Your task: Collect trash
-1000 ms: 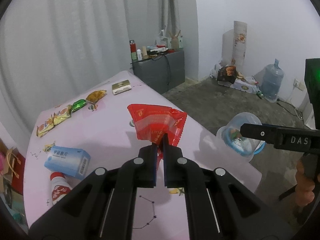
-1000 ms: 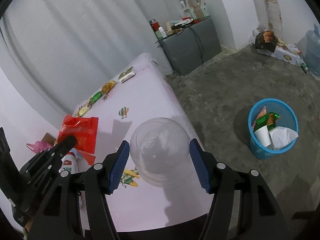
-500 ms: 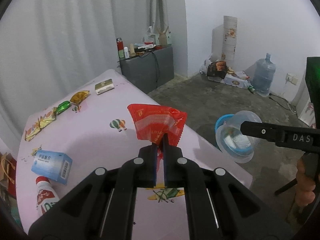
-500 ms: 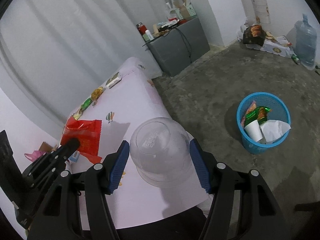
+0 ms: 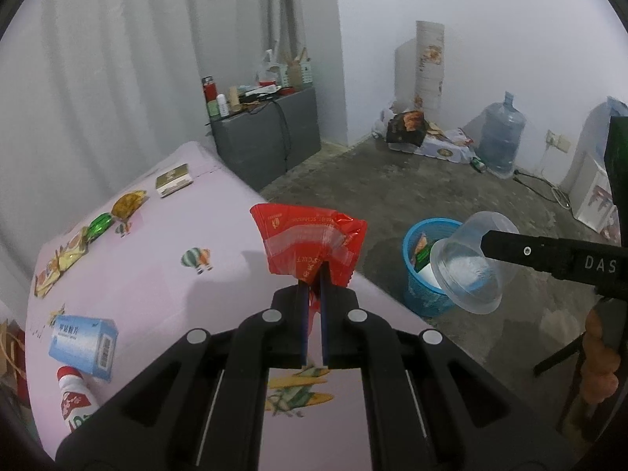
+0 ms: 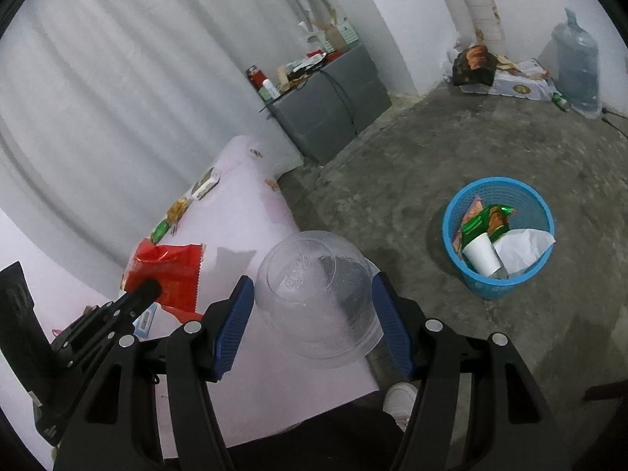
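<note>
Above the pink desk point(image 5: 165, 274), the left hand-held gripper point(image 5: 313, 286) pinched a red wrapper point(image 5: 310, 245) between nearly closed jaws; its white print was too creased to read. The right hand-held gripper point(image 6: 312, 306), lettered "DAS" on its side, stood about half open, its blue pads point(image 6: 231, 325) clamping a clear plastic cup point(image 6: 318, 294). A blue waste basket point(image 6: 498, 231) holding wrappers stood on the floor, well apart from the desk.

Both fisheye views look forward and downward along their own gripper fingers, from close above a pink table point(image 5: 149, 274). Each also shows the blue bin point(image 6: 498, 235) on the floor to the right and the far grey cabinet point(image 5: 271, 137).
</note>
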The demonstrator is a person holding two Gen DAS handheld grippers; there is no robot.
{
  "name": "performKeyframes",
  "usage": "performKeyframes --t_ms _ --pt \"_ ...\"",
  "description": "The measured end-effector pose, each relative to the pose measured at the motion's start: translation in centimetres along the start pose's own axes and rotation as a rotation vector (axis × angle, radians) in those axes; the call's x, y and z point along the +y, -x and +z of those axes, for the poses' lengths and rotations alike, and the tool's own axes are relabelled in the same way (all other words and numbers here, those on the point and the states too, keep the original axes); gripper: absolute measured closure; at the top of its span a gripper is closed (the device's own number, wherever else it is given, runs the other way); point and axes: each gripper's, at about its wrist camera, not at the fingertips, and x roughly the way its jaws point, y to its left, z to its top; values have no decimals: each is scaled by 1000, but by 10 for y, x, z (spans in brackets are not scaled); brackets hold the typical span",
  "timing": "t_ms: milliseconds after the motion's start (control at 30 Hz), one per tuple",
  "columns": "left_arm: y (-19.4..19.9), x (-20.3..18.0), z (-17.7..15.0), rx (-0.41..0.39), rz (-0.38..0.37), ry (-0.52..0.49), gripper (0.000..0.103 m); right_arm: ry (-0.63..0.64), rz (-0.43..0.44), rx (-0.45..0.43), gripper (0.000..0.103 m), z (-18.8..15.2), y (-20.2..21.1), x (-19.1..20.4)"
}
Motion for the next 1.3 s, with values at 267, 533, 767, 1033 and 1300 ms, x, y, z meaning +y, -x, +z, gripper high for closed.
performKeyframes --t_ms 267,533,767,1033,1300 --pt "-15 -31 11 23 -47 -53 100 -62 -19 -20 42 0 9 -35" --pt "-37 -61 20 68 -116 -89 100 -124 -54 -40 42 2 15 -70" --pt "-75 -92 34 159 -240 -118 99 -225 -123 -98 42 19 29 -126" --pt "-155 -144 50 333 -364 -141 96 -331 -224 -72 42 49 4 -198" --pt "-224 -202 48 443 -435 -212 96 -437 -230 7 42 61 -52 -251"
